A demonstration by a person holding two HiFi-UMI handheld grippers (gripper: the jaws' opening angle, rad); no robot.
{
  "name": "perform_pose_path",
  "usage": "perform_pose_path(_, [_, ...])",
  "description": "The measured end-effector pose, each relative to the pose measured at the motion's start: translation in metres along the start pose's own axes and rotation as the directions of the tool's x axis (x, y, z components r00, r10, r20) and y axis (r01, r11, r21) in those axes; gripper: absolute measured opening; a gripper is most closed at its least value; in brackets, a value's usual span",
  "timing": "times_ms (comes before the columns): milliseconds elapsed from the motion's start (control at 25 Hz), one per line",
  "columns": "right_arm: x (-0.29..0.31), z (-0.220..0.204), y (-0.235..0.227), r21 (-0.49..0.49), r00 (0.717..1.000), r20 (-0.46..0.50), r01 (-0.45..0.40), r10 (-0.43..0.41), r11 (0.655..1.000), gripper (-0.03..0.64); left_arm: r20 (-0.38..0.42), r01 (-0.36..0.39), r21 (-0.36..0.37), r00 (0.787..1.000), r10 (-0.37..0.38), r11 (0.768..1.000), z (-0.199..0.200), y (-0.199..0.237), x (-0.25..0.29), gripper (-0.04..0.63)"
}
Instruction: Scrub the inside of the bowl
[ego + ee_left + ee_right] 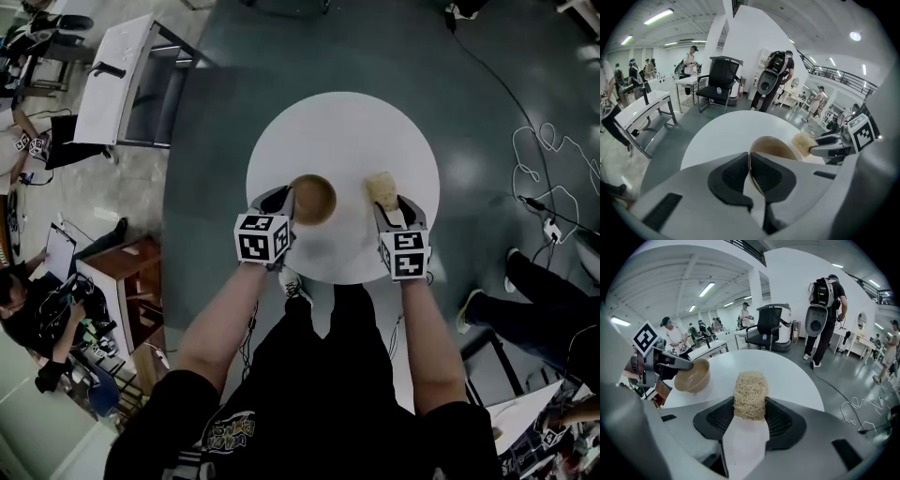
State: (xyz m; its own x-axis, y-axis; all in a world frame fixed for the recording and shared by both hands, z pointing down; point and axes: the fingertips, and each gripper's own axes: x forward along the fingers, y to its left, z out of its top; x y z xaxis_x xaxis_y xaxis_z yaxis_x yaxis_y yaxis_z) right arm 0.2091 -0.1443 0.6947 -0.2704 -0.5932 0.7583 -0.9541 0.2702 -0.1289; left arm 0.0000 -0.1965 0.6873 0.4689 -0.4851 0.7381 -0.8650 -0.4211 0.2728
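Note:
A tan wooden bowl [313, 199] hangs just over the round white table [343, 141], tipped a little. My left gripper [286, 201] is shut on the bowl's near-left rim [754, 165], one pad inside and one outside. My right gripper [388, 204] is shut on a straw-coloured loofah scrubber [750, 395], which sticks up between its pads. The scrubber [381, 187] stays to the right of the bowl, apart from it. From the right gripper view the bowl [692, 376] shows at the left with the left gripper's fingers [670, 360] on its rim.
A cable [553, 159] loops over the dark floor at the right. A long white bench [114, 75] stands at the upper left, a brown cabinet [127, 281] at the left. A person with a backpack [826, 310] and an office chair [766, 326] are beyond the table.

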Motion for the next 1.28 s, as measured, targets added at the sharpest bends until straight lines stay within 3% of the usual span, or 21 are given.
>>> perform_pose_path(320, [0.015, 0.003, -0.019, -0.015, 1.000, -0.025, 0.014, -0.014, 1.000, 0.213, -0.008, -0.034, -0.036, 0.999, 0.034, 0.999, 0.003, 0.020, 0.011, 0.021])
perform_pose_path(720, [0.019, 0.006, -0.010, -0.045, 1.000, -0.025, 0.007, -0.008, 0.999, 0.222, 0.025, -0.008, 0.010, 1.000, 0.008, 1.000, 0.009, 0.021, 0.008, 0.031])
perform_pose_path(880, [0.007, 0.016, -0.001, -0.066, 1.000, 0.013, 0.027, -0.026, 0.997, 0.242, 0.054, -0.008, 0.030, 0.999, 0.006, 1.000, 0.015, 0.027, -0.010, 0.074])
perform_pose_path(1120, [-0.042, 0.043, 0.009, -0.026, 0.984, 0.143, 0.111, -0.106, 0.994, 0.238, 0.143, -0.028, 0.068, 0.990, 0.018, 0.997, 0.031, 0.034, -0.062, 0.058])
perform_pose_path(1160, [-0.054, 0.045, 0.014, 0.000, 0.979, 0.167, 0.116, -0.114, 0.993, 0.181, 0.144, -0.024, 0.073, 0.990, 0.013, 0.997, 0.030, 0.032, -0.076, 0.032])
perform_pose_path(1200, [-0.067, 0.047, 0.021, 0.029, 0.975, 0.189, 0.116, -0.119, 0.993, 0.048, 0.141, -0.017, 0.078, 0.990, 0.005, 0.997, 0.028, 0.029, -0.090, 0.015])
perform_pose_path(1280, [-0.090, 0.050, 0.040, 0.074, 0.969, 0.222, 0.098, -0.112, 0.992, 0.021, 0.143, 0.006, 0.090, 0.990, -0.019, 0.996, 0.024, 0.020, -0.120, 0.006])
